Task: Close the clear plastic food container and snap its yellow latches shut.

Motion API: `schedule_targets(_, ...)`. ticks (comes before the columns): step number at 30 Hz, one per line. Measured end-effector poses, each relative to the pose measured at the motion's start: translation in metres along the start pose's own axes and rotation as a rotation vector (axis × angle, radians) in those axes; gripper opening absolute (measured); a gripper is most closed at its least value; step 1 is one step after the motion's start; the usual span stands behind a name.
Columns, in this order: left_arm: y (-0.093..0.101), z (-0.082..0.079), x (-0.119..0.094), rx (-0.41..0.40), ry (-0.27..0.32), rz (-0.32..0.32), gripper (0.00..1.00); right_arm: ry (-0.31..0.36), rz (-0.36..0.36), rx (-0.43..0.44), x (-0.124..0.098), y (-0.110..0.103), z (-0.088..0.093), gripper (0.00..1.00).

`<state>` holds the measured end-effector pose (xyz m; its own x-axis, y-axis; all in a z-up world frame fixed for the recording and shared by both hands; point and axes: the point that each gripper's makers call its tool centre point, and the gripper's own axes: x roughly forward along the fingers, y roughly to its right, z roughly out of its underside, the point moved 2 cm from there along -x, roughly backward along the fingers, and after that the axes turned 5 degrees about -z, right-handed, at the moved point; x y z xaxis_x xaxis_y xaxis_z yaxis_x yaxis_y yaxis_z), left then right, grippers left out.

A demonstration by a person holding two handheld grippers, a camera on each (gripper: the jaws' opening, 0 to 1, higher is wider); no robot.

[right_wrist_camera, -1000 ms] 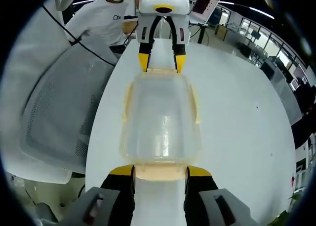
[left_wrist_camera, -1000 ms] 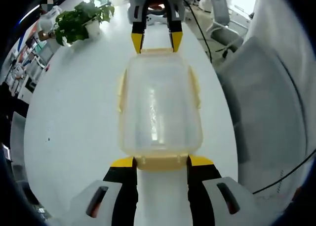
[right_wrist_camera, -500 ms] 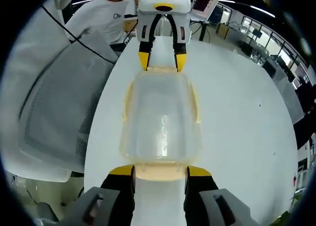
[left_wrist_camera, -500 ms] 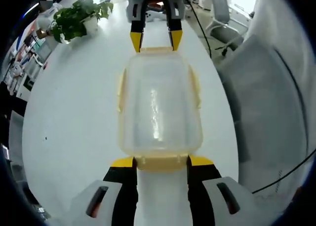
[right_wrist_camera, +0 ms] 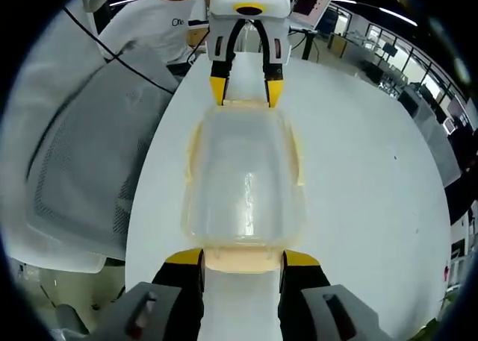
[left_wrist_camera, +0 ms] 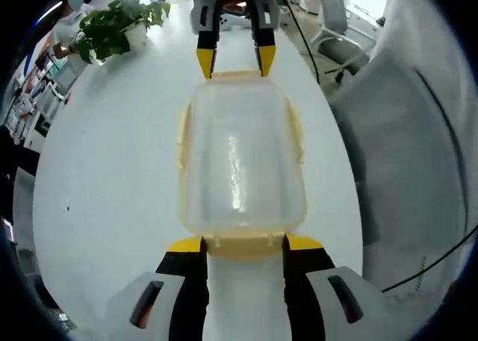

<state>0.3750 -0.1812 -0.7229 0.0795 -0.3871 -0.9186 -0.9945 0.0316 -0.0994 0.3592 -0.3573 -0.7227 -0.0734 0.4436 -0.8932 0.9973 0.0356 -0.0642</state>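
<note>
Bare table (left_wrist_camera: 112,169) beside container (left_wrist_camera: 240,158)

Container (left_wrist_camera: 241,162) clear glossy plastic; latches (left_wrist_camera: 240,245) yellow plastic; table (left_wrist_camera: 112,169) smooth white

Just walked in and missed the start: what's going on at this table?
A person is working a clear plastic container with two handheld grippers, one at each short end. The left gripper has its jaws straddling the near yellow end latch; the right gripper faces it from the opposite end. The lid sits on the container, which rests on a white table. Whether the latches are snapped shut can't be told.
</note>
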Motion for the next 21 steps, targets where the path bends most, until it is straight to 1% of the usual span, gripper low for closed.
schedule_targets(21,0.0012,0.0009,0.0016,-0.001,-0.003,0.009,0.37,-0.010,-0.003,-0.003,0.0051,-0.0002,0.0024,0.37)
